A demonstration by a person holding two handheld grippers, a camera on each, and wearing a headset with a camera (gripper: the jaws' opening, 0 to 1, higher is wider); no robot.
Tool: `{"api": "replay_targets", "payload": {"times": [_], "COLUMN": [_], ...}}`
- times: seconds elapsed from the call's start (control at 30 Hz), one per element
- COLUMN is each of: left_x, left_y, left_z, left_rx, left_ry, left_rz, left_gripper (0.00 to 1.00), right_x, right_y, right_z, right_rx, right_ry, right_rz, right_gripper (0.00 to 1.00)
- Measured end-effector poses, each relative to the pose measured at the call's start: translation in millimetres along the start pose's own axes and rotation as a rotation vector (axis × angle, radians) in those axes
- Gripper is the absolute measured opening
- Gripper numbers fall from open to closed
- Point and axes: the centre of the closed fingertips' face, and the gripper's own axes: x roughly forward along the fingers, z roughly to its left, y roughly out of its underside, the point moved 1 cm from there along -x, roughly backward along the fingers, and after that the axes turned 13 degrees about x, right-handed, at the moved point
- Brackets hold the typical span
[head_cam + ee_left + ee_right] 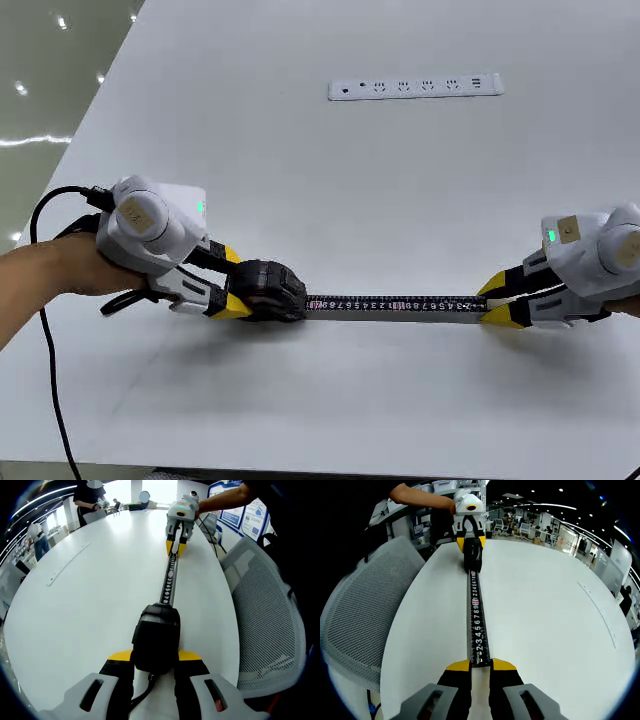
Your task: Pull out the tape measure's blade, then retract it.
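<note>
The black tape measure case [268, 290] rests on the white table, held between the yellow-tipped jaws of my left gripper [232, 283]. Its dark blade [395, 306] with white numbers runs flat to the right, where my right gripper [496, 300] is shut on its end. From the left gripper view the case [157, 636] sits between my jaws and the blade [169, 582] stretches away to the right gripper [175, 546]. Along the right gripper view the blade [477, 625] leads from my right gripper [480, 666] to the case [472, 556] and the left gripper [469, 540].
A white power strip [415, 87] lies at the far side of the table [330, 200]. A black cable [45, 330] trails off the left edge. A mesh office chair [270, 625] stands by the near edge. People are at the far end of the room.
</note>
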Motion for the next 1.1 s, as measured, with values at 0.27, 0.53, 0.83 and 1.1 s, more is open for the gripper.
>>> {"api": "replay_targets", "payload": {"times": [0.27, 0.53, 0.83, 1.1], "left_x": [-0.1, 0.2, 1.5, 1.9], "left_y": [-0.6, -0.6, -1.0, -0.6], "left_z": [-0.3, 0.1, -0.7, -1.0], "left_rx": [0.003, 0.005, 0.020, 0.025], "left_ry": [0.003, 0.004, 0.005, 0.008], "left_rz": [0.005, 0.007, 0.008, 0.014], "left_gripper": [0.25, 0.25, 0.26, 0.26], "right_x": [-5.0, -4.1, -2.8, -2.9], "right_y": [6.7, 7.3, 6.6, 6.7], "right_z": [-1.6, -2.2, -2.1, -3.1], "right_rx": [0.007, 0.008, -0.010, -0.012], "right_ry": [0.007, 0.007, 0.002, 0.004], "right_rz": [0.008, 0.011, 0.033, 0.047], "right_gripper": [0.09, 0.09, 0.11, 0.11]}}
